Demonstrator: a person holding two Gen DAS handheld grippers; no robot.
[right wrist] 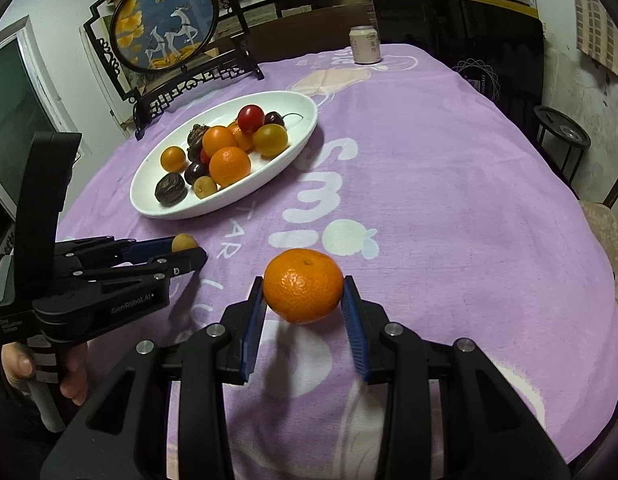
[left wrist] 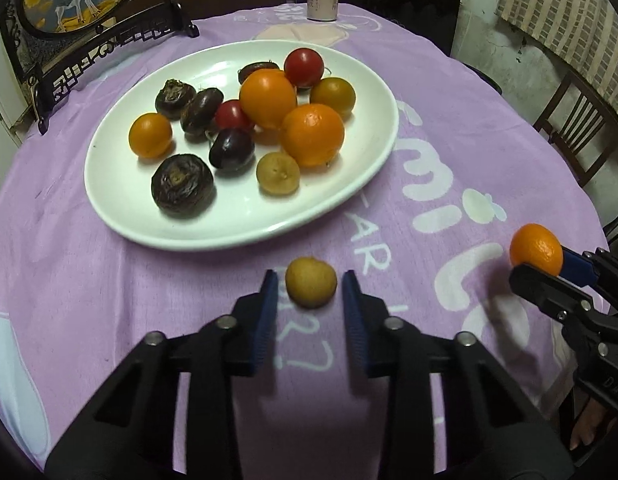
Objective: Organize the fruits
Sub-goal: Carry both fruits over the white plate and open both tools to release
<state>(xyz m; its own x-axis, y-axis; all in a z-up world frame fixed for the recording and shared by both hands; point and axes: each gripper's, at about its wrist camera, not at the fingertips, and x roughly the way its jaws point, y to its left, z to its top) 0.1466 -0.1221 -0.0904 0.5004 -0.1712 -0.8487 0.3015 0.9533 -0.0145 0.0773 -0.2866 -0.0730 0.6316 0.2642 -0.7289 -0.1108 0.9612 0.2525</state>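
Tangerine [right wrist: 303, 286] clamped in my right gripper [right wrist: 303, 300], near side of the plate [right wrist: 229, 204]. Left gripper [left wrist: 311, 292] flanks the small tan fruit [left wrist: 311, 287], pads not touching. Both look light, soft-skinned; I'd squeeze gently across the widest part.

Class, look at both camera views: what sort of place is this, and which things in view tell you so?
Most likely a home dining room. A table under a purple printed cloth carries a white plate of fruit, a decorative round deer screen stands behind it, and a wooden chair sits alongside.
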